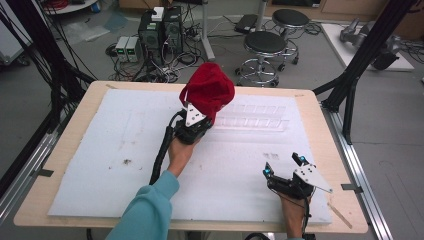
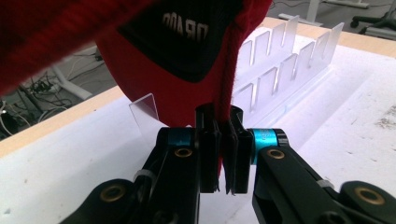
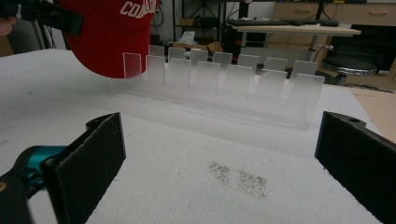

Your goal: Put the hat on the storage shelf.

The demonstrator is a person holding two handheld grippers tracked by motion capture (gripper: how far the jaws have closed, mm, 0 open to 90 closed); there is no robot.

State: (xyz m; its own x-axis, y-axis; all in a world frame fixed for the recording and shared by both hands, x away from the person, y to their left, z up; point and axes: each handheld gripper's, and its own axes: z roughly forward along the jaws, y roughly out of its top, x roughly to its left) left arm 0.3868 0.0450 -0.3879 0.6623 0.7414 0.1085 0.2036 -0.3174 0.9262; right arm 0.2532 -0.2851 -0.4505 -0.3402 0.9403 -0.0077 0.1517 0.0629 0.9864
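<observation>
We see the left gripper lifted over the middle of the worktop, its fingers clenched on the edge of a red cap. In the left gripper view the two black pads press together with a strip of red fabric pinched between them, and the cap hangs open above, showing a dark inner label with pale lettering. The cap is held in the air just above the left end of a clear plastic rack, which stands on the white foam sheet toward the far side of the worktop. In the right gripper view the rack shows as two rows of upright frosted tabs, with the cap hovering over its leftmost tabs.

The right gripper rests low near the front right corner of the sheet, well apart from the rack, its fingers spread wide and grasping nothing.
</observation>
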